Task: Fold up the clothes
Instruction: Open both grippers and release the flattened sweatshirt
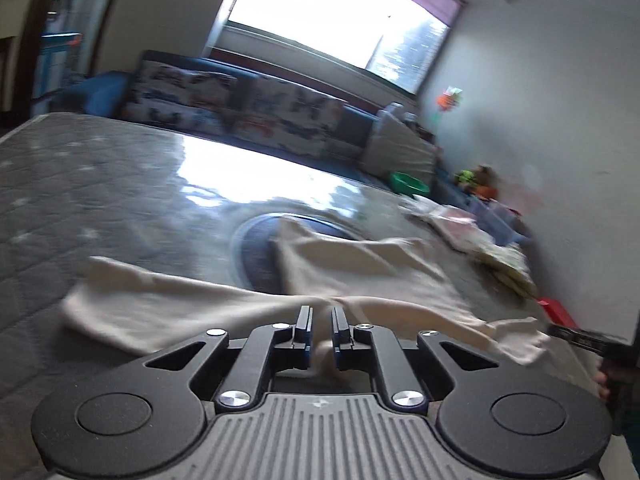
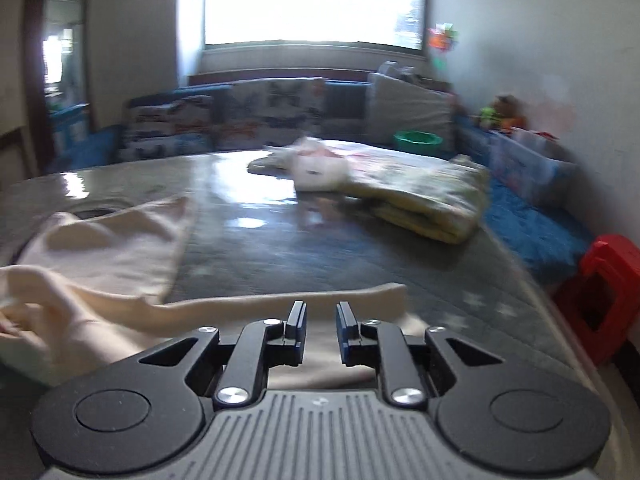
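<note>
A cream garment (image 1: 360,264) lies spread and rumpled on the grey quilted mattress (image 1: 100,184). My left gripper (image 1: 321,314) sits low over its near edge, jaws a narrow gap apart, with a raised fold of the cloth running between the pads. In the right wrist view the same cream garment (image 2: 100,256) stretches from the left across to under my right gripper (image 2: 321,308). Its jaws stand slightly apart above a flat strip of the cloth, with nothing pinched between them.
A folded yellow blanket (image 2: 424,200) and a small white pile (image 2: 316,168) lie on the far right of the mattress (image 2: 320,248). A red stool (image 2: 604,288) stands off its right edge. A patterned sofa (image 2: 240,120) and a green bowl (image 2: 418,140) sit behind.
</note>
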Demonstrator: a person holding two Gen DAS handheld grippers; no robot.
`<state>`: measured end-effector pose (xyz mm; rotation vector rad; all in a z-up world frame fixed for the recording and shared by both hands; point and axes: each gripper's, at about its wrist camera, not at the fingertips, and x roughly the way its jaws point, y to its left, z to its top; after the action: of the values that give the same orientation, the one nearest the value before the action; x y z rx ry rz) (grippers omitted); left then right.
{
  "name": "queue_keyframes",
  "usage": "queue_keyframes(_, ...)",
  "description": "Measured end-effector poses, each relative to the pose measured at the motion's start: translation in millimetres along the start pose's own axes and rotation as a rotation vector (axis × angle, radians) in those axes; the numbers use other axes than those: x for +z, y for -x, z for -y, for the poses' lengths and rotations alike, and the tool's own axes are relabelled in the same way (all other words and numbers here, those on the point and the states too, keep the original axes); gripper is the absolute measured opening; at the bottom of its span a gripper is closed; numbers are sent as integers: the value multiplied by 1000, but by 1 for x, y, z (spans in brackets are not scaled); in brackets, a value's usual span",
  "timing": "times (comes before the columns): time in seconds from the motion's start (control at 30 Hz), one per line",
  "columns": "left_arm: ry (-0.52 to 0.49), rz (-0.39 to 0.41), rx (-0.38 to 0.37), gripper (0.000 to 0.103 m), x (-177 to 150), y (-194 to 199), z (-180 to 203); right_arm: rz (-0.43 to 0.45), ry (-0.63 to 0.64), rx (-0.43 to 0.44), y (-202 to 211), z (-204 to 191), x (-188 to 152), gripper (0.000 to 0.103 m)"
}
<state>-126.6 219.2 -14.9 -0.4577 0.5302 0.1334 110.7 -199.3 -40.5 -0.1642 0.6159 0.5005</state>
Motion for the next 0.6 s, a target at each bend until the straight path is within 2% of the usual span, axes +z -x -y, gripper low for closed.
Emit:
queue_keyframes(0.13,-70,-53,-107,22,0,-28,35,-4,65,216,7,-39,9,16)
queue_keyframes(0.27,-175,-123,-131,33,-11,-55,60,-35,159,387,4,-87,9,16)
queue_keyframes(0.4,-245,-178,-115,40,-20,-77,71,-53,251,466,-2,-127,6,17)
queue_keyframes(0.53,-279,-222,-103,45,-27,-89,73,-60,295,498,-7,-151,2,31)
queue_keyframes(0.6,-283,-243,-90,45,-30,-94,73,-79,313,504,-12,-159,-1,31)
